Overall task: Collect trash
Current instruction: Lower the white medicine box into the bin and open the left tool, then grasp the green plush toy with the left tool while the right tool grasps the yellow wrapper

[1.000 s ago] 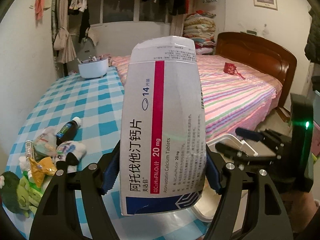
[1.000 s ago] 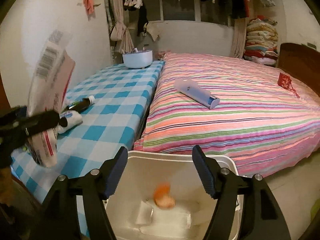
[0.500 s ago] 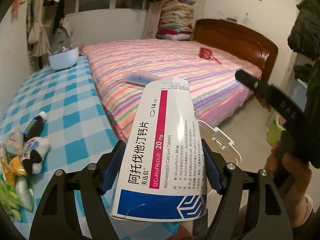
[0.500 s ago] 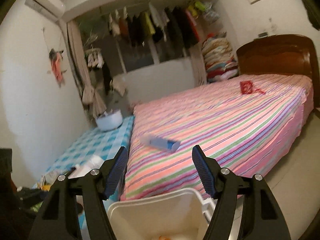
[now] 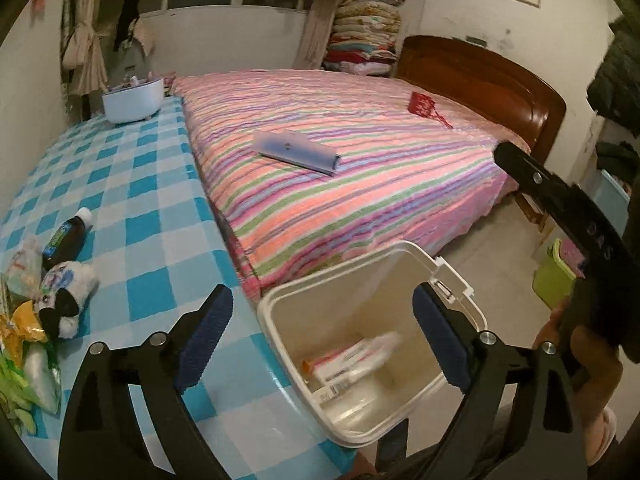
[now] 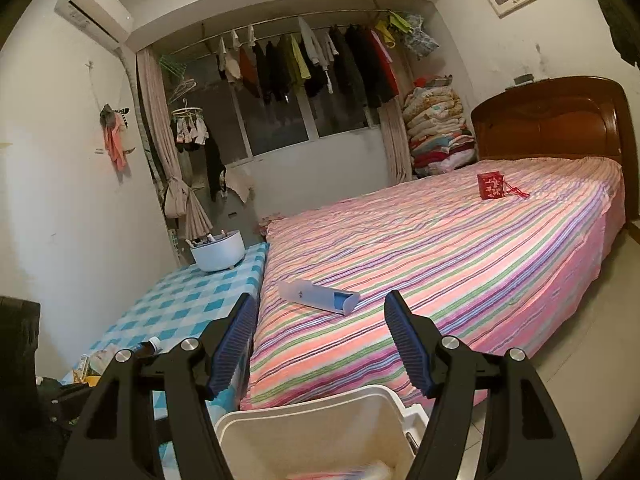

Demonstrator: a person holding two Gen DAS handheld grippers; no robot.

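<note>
Down in the white bin (image 5: pixel 280 312), the medicine box (image 5: pixel 352 358) lies on its side near the bottom, a white carton with a red stripe and a barcode end, blurred in the left wrist view. An orange scrap (image 5: pixel 306 366) lies beside it. The bin stands on the floor against the corner of the worktop (image 5: pixel 152 248), which wears a blue-and-white checked cloth.

Above it, the left tool (image 5: pixel 324 332) hangs over the bin's mouth, its blue-padded jaws opening wide, with nothing between them and touching nothing. The right tool (image 6: pixel 318 344) points almost level across the striped bed (image 6: pixel 460 260), its jaws about half spread and empty; the bin's rim (image 6: pixel 312 412) shows just below them. A person's hand (image 5: pixel 584 360) grips its handle at the right of the left wrist view.

More litter sits on the worktop's near end: a dark bottle (image 5: pixel 64 236), a plush toy (image 5: pixel 66 292) and some crinkled wrappers (image 5: pixel 20 340). A pale blue case (image 6: pixel 318 296) lies on the bed.
</note>
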